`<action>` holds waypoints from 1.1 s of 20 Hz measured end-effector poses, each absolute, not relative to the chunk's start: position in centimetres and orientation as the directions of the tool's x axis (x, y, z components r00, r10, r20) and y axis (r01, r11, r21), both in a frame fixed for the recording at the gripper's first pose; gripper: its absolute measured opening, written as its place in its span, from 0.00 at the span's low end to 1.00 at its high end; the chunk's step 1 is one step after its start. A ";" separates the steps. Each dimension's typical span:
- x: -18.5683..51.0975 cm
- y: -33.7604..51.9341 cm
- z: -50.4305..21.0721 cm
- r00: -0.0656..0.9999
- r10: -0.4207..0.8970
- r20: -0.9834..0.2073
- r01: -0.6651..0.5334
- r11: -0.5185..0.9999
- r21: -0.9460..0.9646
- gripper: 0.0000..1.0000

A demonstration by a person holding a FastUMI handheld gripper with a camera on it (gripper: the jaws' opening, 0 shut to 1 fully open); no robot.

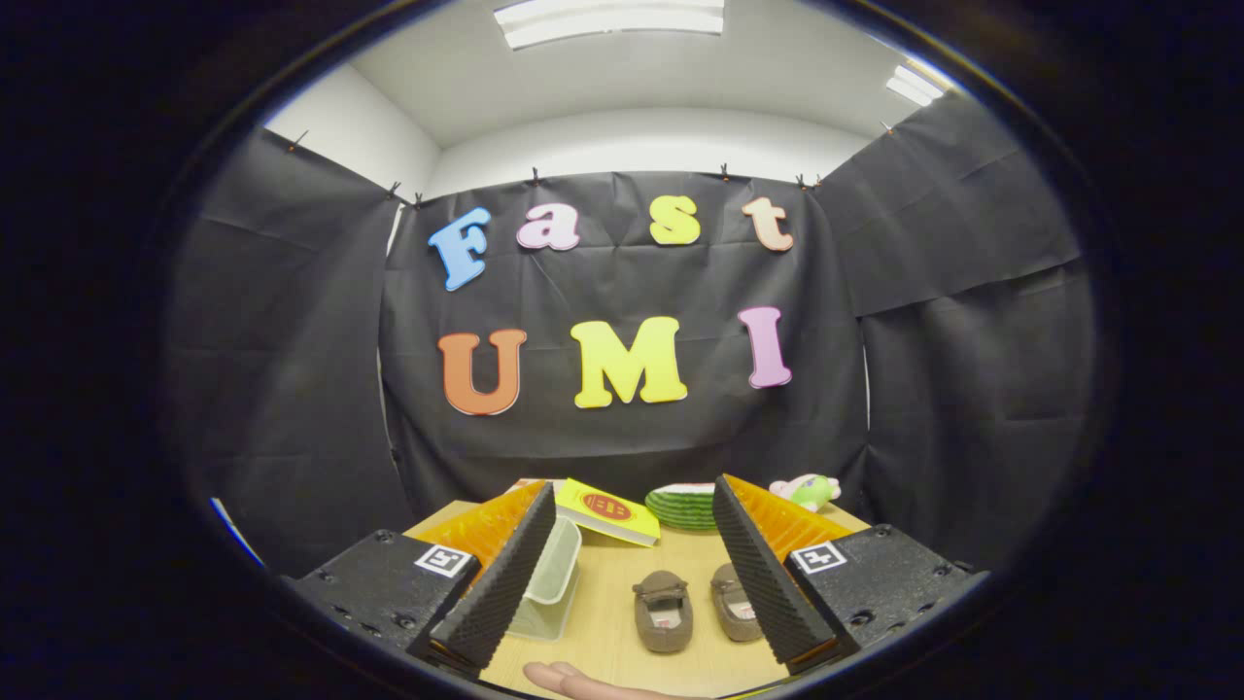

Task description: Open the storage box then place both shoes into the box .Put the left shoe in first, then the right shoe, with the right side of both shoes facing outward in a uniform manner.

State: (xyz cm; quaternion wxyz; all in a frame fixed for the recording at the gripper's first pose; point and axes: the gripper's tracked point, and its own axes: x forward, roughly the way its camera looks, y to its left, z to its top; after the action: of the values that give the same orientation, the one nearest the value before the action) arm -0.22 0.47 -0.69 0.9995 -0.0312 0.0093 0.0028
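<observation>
Two small brown shoes stand side by side on the wooden table (622,583), toes toward me: the left-hand one (663,611) lies between my fingers, the right-hand one (736,603) is partly hidden behind my right finger (768,574). A clear plastic storage box (552,578) sits just inside my left finger (496,583), which covers part of it; I cannot tell whether its lid is on. My gripper (632,647) hangs above the table's near edge, open wide, with nothing held.
A yellow booklet (607,512) leans at the back of the table above the box. Behind the shoes lie a green striped round thing (683,507) and a pale green and pink soft toy (807,491). A person's fingertips (573,681) rest on the near table edge.
</observation>
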 end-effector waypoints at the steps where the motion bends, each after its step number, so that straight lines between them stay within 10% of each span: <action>1: -0.1 0.4 -0.8 1.000 0.003 -0.022 -0.004 0.998 -0.067 1.00; 22: 15.7 1.2 -11.0 0.953 0.140 -0.268 -0.127 0.990 0.065 1.00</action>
State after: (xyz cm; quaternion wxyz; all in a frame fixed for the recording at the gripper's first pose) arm 15.72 1.19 -10.96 0.9880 0.0235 0.1372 0.0676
